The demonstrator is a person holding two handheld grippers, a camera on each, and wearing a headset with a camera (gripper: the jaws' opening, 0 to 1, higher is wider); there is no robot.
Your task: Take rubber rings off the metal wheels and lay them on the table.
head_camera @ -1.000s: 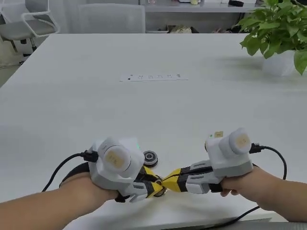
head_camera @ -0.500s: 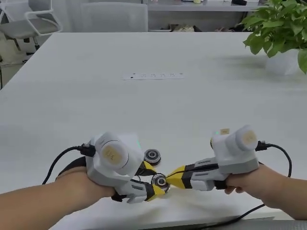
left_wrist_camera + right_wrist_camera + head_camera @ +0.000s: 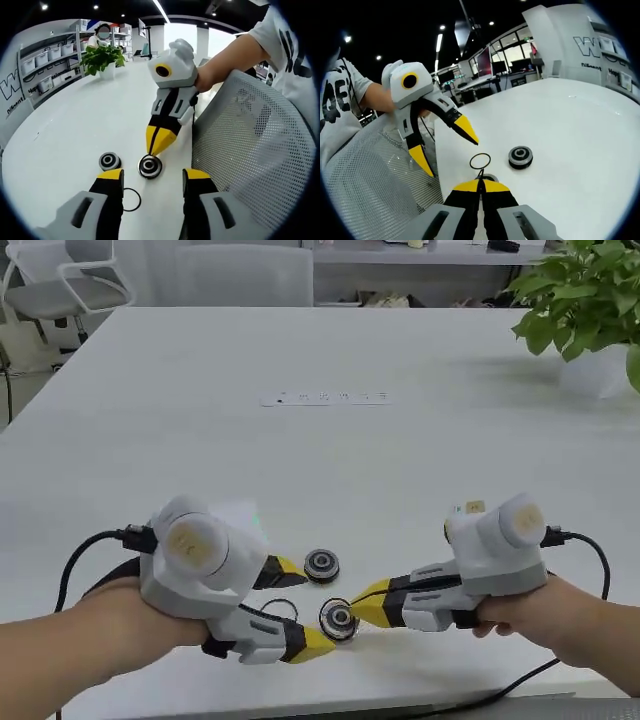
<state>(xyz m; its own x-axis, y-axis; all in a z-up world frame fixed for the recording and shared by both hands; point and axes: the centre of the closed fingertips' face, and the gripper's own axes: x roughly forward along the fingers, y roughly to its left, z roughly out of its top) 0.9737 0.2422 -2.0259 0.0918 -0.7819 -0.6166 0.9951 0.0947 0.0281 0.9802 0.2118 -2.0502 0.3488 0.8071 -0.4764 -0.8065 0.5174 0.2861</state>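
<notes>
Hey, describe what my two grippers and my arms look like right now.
Both the left gripper and the right gripper have light grey and black bodies ending in pointed black tongs with yellow tips. A black cable leaves the back of each. The person wears a white short-sleeved T-shirt with dark lettering.

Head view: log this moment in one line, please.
left gripper open | right gripper shut, at near wheel | rubber ring loose on table | second wheel lies apart
</notes>
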